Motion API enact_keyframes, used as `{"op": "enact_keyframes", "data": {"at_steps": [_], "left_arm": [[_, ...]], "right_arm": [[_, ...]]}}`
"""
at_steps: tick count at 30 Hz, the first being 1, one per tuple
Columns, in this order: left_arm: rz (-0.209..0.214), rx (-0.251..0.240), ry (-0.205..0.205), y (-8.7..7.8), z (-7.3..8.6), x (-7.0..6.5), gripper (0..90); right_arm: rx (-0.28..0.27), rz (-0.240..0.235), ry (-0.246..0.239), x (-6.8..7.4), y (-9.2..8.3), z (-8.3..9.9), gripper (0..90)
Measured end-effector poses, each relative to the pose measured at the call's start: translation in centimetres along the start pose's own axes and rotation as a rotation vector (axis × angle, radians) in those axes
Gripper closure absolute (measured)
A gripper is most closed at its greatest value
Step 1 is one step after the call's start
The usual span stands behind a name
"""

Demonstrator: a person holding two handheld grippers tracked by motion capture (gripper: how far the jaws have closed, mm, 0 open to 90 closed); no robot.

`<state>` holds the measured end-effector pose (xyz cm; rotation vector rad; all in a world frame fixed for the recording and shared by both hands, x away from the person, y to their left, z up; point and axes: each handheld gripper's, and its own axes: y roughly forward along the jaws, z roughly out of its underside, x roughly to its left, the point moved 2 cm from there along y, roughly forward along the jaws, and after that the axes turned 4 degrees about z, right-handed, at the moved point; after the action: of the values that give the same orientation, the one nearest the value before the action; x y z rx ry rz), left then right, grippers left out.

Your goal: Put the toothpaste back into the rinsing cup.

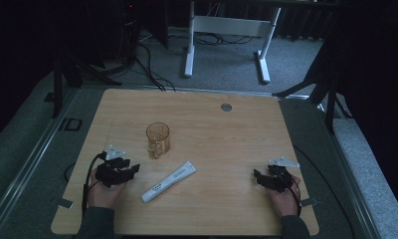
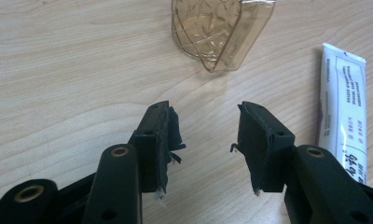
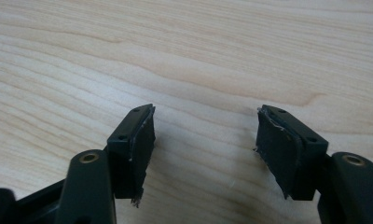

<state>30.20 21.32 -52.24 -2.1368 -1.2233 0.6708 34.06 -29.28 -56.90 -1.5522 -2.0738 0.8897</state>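
The left gripper (image 1: 133, 171) rests low over the near left part of the wooden table (image 1: 247, 129), its jaws spread wide with nothing but bare wood between them. In the left gripper view its worn black pads (image 2: 169, 133) stand well apart, frayed at the edges. Ahead of the jaws and slightly to their right stands an amber glass mug (image 2: 219, 32); the top of that view cuts off its upper part, so only its patterned lower body and handle can be seen. From the high view the mug (image 1: 158, 139) stands upright just beyond the left gripper, apart from it.

To the right of the left gripper's jaws lies a white tube (image 2: 343, 116), its flat crimped end nearest the mug; its far end runs out of the lower right corner of that view, and its small print cannot be read. In the high view the tube (image 1: 168, 181) lies slanted on the table between the two grippers, nearer the left one, touching neither.

The right gripper (image 1: 257, 177) sits at the near right part of the table, well apart from mug and tube. Its jaws are also wide apart and hold nothing; the right gripper view shows plain wood grain between its pads (image 3: 142, 142).

The high view is dim, and the grippers' black bodies blur into the hands holding them.
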Motion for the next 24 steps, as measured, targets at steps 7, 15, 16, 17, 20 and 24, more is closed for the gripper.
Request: {"op": "enact_keyframes", "data": {"at_steps": [7,15,16,17,20,24], "left_arm": [[-0.003,-0.002,0.022,-0.4,-0.8,-0.6,52.4],[0.006,0.007,0.059,-1.1,-1.7,-1.1,54.5],[0.005,0.01,0.064,-1.2,-1.8,-1.2,54.7],[0.002,0.011,0.065,-1.3,-1.9,-1.3,54.7],[0.005,0.014,0.066,-1.5,-2.2,-1.4,54.8],[0.011,0.021,0.073,-1.5,-2.5,-1.7,54.7]], "right_arm": [[-0.04,-0.014,-0.011,-0.3,0.2,0.3,34.3],[-0.037,-0.003,0.002,-0.1,0.2,0.2,33.1],[-0.037,-0.004,0.002,0.0,0.2,0.2,32.6],[-0.036,-0.006,-0.001,0.0,0.2,0.2,31.5],[-0.035,-0.014,-0.015,0.0,0.3,0.2,29.0],[-0.031,-0.022,-0.018,0.1,0.3,0.2,27.3]]}}
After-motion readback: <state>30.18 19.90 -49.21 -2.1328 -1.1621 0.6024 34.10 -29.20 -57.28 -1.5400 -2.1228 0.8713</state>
